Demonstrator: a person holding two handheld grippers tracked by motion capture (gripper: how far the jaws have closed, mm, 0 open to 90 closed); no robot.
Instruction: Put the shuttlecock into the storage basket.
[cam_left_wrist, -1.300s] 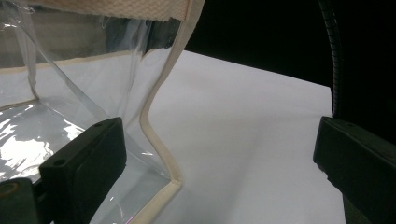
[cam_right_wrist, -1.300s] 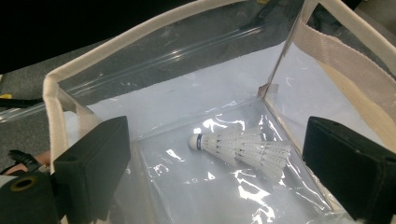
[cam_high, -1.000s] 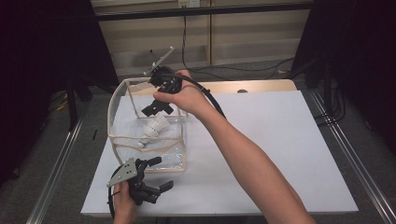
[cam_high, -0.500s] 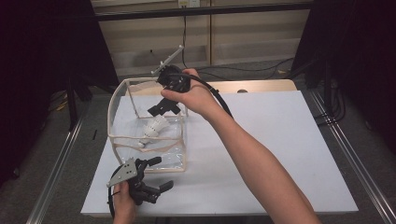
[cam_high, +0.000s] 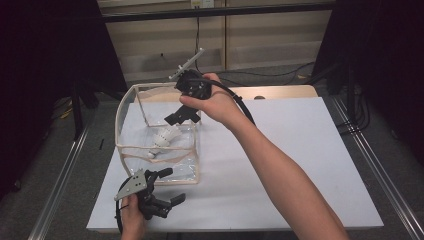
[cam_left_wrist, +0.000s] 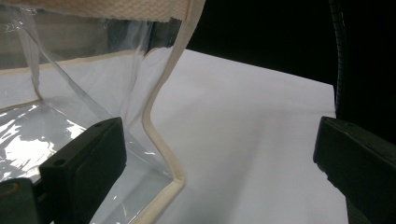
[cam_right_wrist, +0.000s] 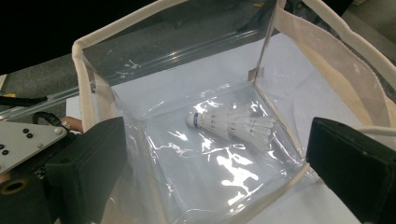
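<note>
Rising clear of the bag (cam_high: 131, 95), right hand-held gripper (cam_high: 176, 118) is withdrawing, jaws spread, empty. Shuttlecock (cam_right_wrist: 231, 123) is lying on bag floor: placement done. Left hand-held gripper (cam_high: 167, 187) is idling spread on counter (cam_high: 300, 150).

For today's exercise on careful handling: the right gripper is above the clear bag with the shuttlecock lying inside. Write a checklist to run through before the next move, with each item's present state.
1. Shuttlecock lies on the floor of the clear bag, on its side: ok.
2. Right gripper empty, jaws wide apart: ok.
3. Right gripper is above the bag's rim, not pressing on it: ok.
4. Bag mouth open, walls standing: ok.
5. Left gripper open beside the bag's near corner, gripping nothing: ok.
6. Whether the left gripper touches the bag wall: cannot tell.
</note>
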